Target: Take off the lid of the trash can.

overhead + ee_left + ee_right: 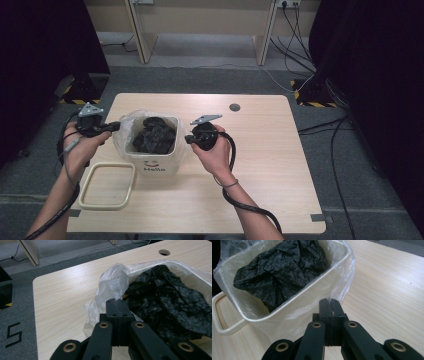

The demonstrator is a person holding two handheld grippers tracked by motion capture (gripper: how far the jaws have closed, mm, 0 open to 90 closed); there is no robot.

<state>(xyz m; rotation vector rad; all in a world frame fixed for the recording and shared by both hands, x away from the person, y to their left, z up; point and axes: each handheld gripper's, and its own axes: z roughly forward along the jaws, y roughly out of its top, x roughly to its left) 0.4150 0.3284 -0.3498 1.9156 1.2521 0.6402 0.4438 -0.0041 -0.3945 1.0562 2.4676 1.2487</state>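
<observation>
A small cream bin (pixel 159 159) with the word "Hello" on its front stands on the wooden table (pixel 260 165), a little left of the middle. It is lined with a thin clear plastic liner (pixel 113 277), and a crumpled black bag (pixel 279 272) is stuffed inside. Just in front of the bin, toward its left, a cream rectangular ring (pixel 106 185) lies flat on the table – probably the frame that clamps the liner, judged by its shape.

The left gripper (pixel 111 127) is held at the left rim of the bin and the right gripper (pixel 189 139) at the right rim. In the left gripper view the jaws are pressed together, and a fold of the clear liner seems to be pinched between them. In the right gripper view the jaws are also pressed together at the liner's hanging edge; whether film is really caught there cannot be told with certainty.

The liner is judged to be very light, soft and slippery, and easy to tear if it is pulled sharply. It is best taken by its loose upper edge, on two opposite sides, where the film is gathered in folds. The black bag is also light and springy – it may rise when the liner is lifted.

The bin stands upright with its mouth open to the top. Its long axis runs from the person's side toward the far edge of the table, slightly turned.
</observation>
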